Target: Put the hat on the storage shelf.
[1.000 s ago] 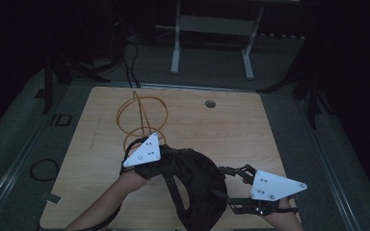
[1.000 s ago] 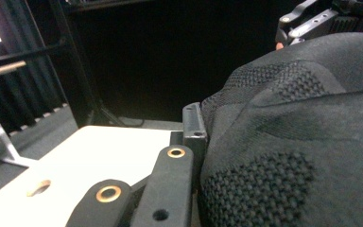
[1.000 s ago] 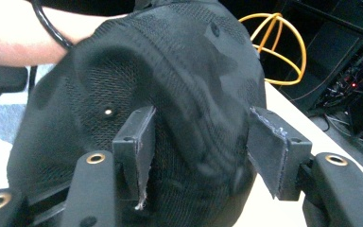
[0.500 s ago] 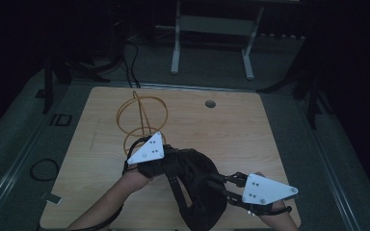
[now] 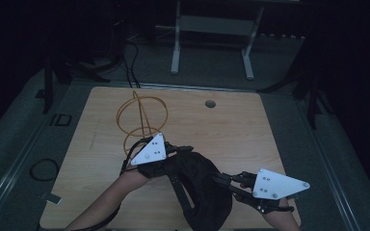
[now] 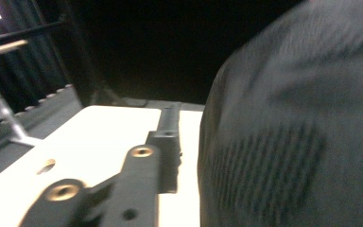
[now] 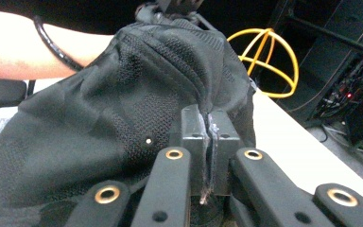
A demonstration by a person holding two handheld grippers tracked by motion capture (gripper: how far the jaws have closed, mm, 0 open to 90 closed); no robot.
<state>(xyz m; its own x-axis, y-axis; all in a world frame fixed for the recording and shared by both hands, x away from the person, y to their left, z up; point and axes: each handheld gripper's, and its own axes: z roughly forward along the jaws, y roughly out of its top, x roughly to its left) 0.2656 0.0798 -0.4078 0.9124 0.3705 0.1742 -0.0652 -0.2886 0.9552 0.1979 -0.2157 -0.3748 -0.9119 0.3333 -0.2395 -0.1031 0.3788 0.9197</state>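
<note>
A: Right gripper (image 7: 209,142) jaws pinched shut on a fold of the black mesh bag (image 5: 200,185); the rest of the bag spreads ahead of those jaws and to their left.

B: Left gripper (image 5: 173,153)?

A: Its jaws have just been opening. In the left gripper view one jaw is bare over the table (image 5: 231,130), the cloth just beside it on the right, no pinch visible. Looks released.

B: So the right hand is the one holding. Yellow wire basket (image 5: 142,118)?

A: Past the bag, apart from both.

Left gripper (image 5: 185,153) jaws just opening.
</note>
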